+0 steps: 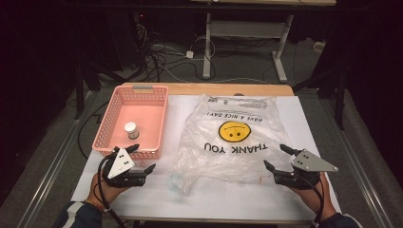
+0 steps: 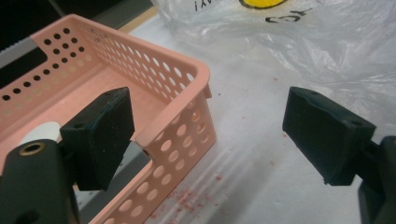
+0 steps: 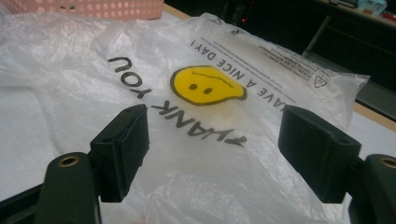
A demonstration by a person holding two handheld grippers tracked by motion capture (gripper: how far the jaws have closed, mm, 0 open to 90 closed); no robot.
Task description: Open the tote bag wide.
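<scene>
Crinkled clear plastic bag (image 1: 228, 137) with a yellow smiley face and upside-down "THANK YOU" lettering lies flat at the centre of the white-covered desk (image 1: 285, 199), its loose handle end trailing toward seven o'clock. At about ten o'clock from it sits a pink perforated plastic basket (image 1: 116, 102), and inside that stands a small white-capped jar (image 1: 130, 129). The left hand-held gripper (image 1: 142, 159) hovers at eight o'clock, jaws spread wide and holding nothing; in the left gripper view its jaws straddle the basket's near corner (image 2: 196, 88), one above the basket interior, the other above bare desk beside the bag. The right hand-held gripper (image 1: 275, 157) waits at four o'clock, jaws likewise spread and empty, and the right gripper view looks across the bag's printed face (image 3: 205, 86). The work appears to be at its start, an approach before any grasp. Judging by the layout, the next move calls for the right gripper to come down onto a loose fold of film and pinch it without sliding the bag, while the left reaches either for the jar or for the bag's other edge.
</scene>
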